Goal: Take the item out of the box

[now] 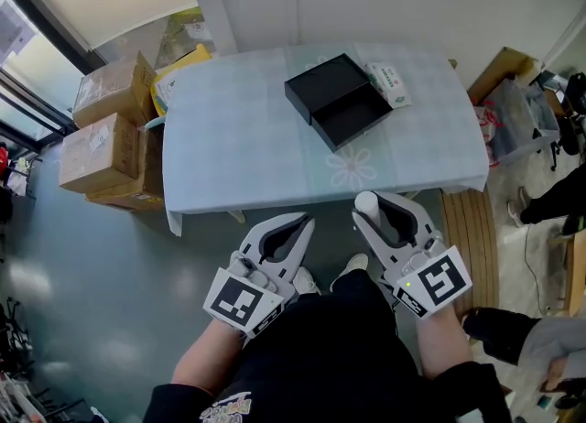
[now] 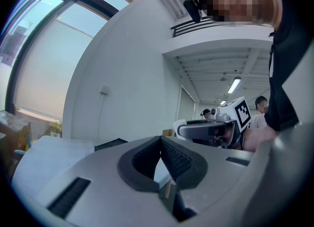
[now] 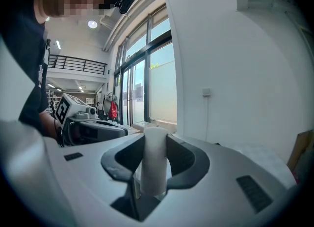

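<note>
I see a bench (image 1: 229,156) under a pale checked cloth with a flower print (image 1: 352,167) near its front edge. A white packet with green print (image 1: 389,84) lies on the bench toward its far right. Left of the bench, cardboard boxes (image 1: 99,151) are stacked on the grey floor (image 1: 82,275), with a yellow bag (image 1: 169,78) between them and the bench's far left corner. Right of the bench I see a clear plastic bin (image 1: 524,119). A wooden slatted panel (image 1: 469,238) lies by its front right corner.

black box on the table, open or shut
Open: the black box lies in two halves side by side on the table, the nearer half's dark inside showing.
</note>
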Motion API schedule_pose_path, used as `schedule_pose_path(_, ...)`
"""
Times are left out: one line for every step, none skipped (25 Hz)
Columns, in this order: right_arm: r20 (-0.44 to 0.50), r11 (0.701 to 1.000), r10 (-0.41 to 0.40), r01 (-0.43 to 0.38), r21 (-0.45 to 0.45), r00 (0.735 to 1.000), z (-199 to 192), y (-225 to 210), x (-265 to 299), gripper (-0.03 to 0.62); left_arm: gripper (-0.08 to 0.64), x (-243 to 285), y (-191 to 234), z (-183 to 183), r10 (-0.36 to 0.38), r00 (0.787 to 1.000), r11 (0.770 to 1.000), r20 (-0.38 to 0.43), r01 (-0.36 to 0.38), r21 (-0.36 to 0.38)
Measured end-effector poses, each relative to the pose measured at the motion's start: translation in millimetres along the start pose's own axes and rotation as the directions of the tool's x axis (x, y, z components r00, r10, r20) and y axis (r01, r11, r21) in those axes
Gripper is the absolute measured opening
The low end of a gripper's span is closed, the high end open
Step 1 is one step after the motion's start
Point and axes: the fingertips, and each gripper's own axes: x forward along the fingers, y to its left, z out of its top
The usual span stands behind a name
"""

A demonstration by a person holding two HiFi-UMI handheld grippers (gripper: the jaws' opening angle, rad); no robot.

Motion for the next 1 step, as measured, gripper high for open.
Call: schedule_pose_path(0.000, 1.000, -0.001, 0.001, 0.000, 1.000, -0.1, -0.2, -0.1, 0.140, 0.008, -0.2, -0.1, 0.0, 0.000, 1.000, 1.000, 0.001, 0.000, 0.000)
